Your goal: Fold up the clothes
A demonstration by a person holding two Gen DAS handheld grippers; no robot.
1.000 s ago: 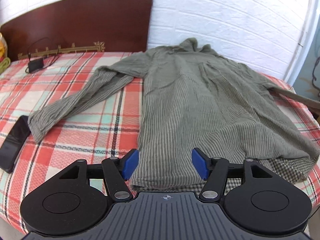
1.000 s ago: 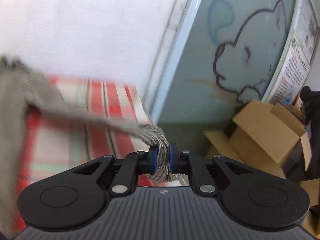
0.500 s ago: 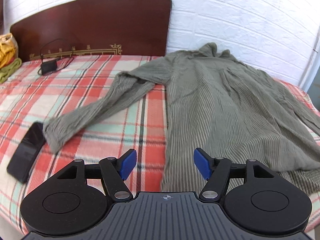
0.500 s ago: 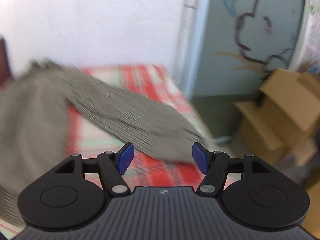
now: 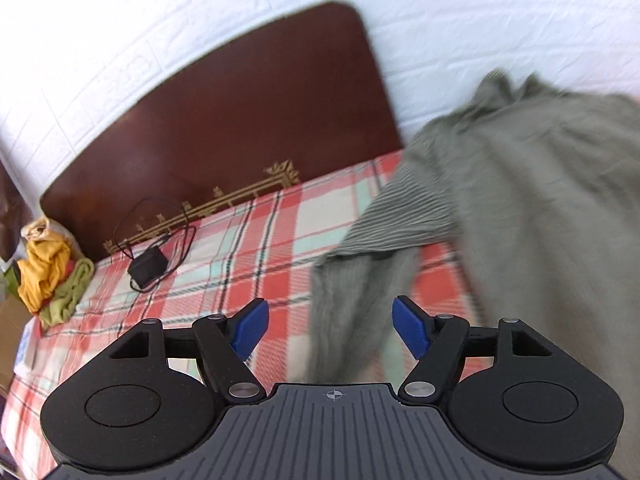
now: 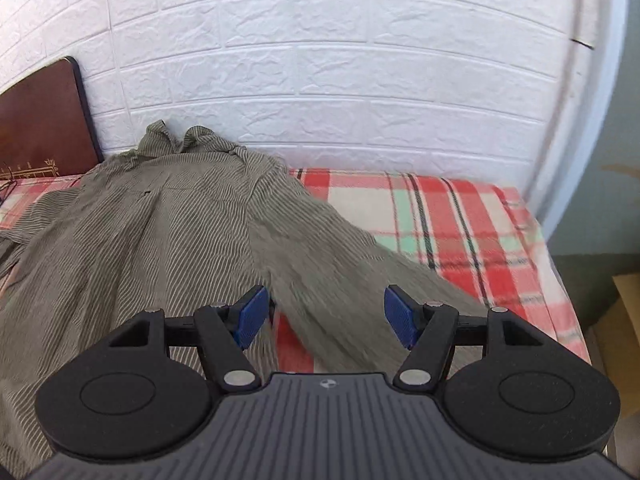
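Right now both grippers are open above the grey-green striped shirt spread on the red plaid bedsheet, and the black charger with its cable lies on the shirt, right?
Not quite. The black charger with its cable lies on the red plaid bedsheet near the headboard, apart from the grey-green striped shirt, as the left wrist view shows. Both the left gripper and the right gripper are open.

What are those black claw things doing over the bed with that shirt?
A person holds a gripper in each hand to fold the striped grey-green shirt, which lies spread on the plaid bedsheet. Right now neither holds anything. The left gripper is open over one sleeve, and the right gripper is open over the other sleeve. No fold shows yet.
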